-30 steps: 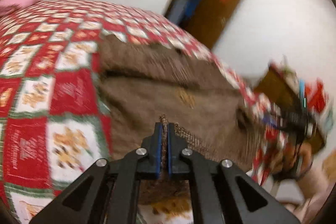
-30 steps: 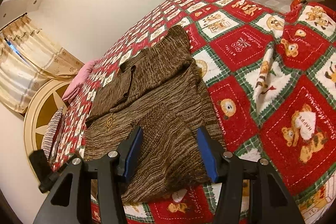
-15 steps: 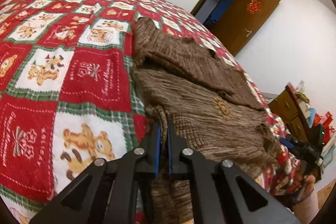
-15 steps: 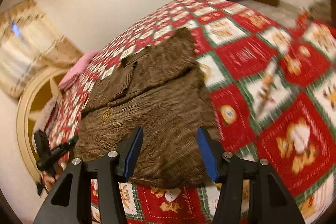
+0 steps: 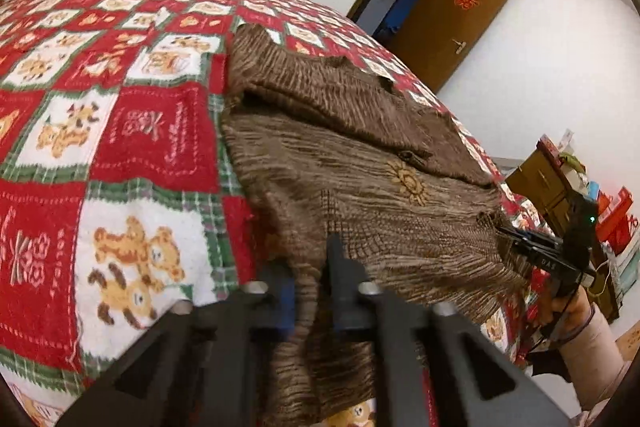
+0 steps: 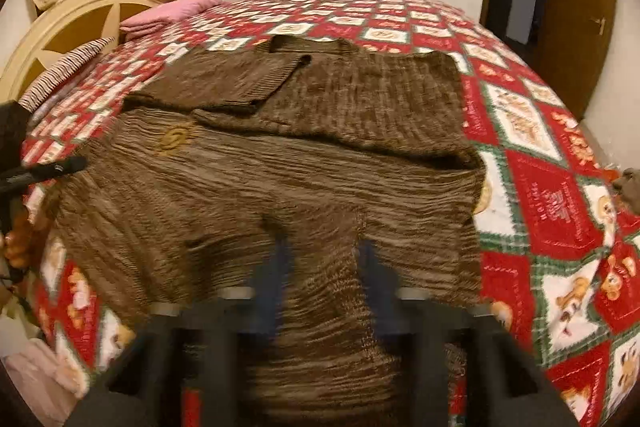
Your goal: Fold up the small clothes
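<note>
A small brown knitted sweater (image 5: 360,187) with a yellow sun emblem lies partly folded on the red patchwork bed; it also shows in the right wrist view (image 6: 280,155). One sleeve (image 6: 240,83) is folded across its far half. My left gripper (image 5: 312,283) is open over the sweater's near edge, with knit between the fingers but not pinched. My right gripper (image 6: 320,267) is open just above the sweater's near hem, blurred by motion. The right gripper also shows in the left wrist view (image 5: 516,239), at the sweater's right edge. The left gripper shows in the right wrist view (image 6: 76,163), at the sweater's left edge.
The red, white and green teddy-bear quilt (image 5: 120,131) covers the bed. A pink folded blanket (image 6: 176,11) and a striped pillow (image 6: 64,71) lie by the headboard (image 6: 72,27). An open brown door (image 5: 444,23) and a cluttered cabinet (image 5: 560,183) stand beyond the bed.
My left gripper has opened and let go of the sweater edge it held. My right gripper has swung round to face the sweater squarely and come lower over the hem.
</note>
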The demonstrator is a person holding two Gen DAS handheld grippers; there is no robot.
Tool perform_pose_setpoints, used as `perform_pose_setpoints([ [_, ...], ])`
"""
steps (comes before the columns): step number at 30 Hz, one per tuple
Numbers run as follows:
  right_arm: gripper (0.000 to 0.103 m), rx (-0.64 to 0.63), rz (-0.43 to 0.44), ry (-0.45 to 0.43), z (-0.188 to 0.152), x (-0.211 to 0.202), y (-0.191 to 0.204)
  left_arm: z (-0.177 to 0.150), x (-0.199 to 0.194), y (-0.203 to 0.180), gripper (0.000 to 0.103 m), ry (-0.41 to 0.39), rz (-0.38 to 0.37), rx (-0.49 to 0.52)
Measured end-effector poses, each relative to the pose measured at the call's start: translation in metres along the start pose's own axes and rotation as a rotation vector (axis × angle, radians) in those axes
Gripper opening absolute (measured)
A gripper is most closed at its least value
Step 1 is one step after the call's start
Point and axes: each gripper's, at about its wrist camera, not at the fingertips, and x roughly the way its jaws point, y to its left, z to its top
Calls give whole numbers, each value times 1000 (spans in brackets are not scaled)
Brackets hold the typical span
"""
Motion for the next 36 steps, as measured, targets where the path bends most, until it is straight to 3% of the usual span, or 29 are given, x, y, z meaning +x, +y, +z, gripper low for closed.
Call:
perform_pose_setpoints([
  [6,14,117,-4,-172,-1,-63,0,5,-30,-13,11,-95,52,28],
  [10,14,111,-37,-269,5,-93,8,16,-48,-33,6,-186,67,93],
  [14,14,101,-85,-360,22,-112,16,36,-63,-37,6,-273,72,86],
  [17,14,45,-164,-331,32,-102,22,53,-51,-32,6,-224,117,99],
  [19,14,38,-164,-297,31,-92,22,54,-40,-24,8,-151,92,88],
  [21,13,41,-160,-288,28,-90,21,49,-26,-20,16,-68,76,78],
  [23,13,59,-154,-261,21,-84,16,41,-12,-17,51,-1,82,77],
  [25,13,72,-149,-254,19,-82,14,34,-2,-18,69,23,93,92],
  [26,13,95,-133,-236,15,-78,9,30,2,-20,70,27,109,111],
  [31,14,103,-133,-199,9,-69,8,16,16,-31,67,45,162,185],
  [34,14,147,-136,-188,7,-68,1,11,16,-36,14,26,201,227],
  [35,16,175,-141,-177,7,-67,-3,11,14,-38,14,12,209,231],
  [36,30,210,-134,-171,5,-67,-9,9,10,-42,14,-16,228,245],
])
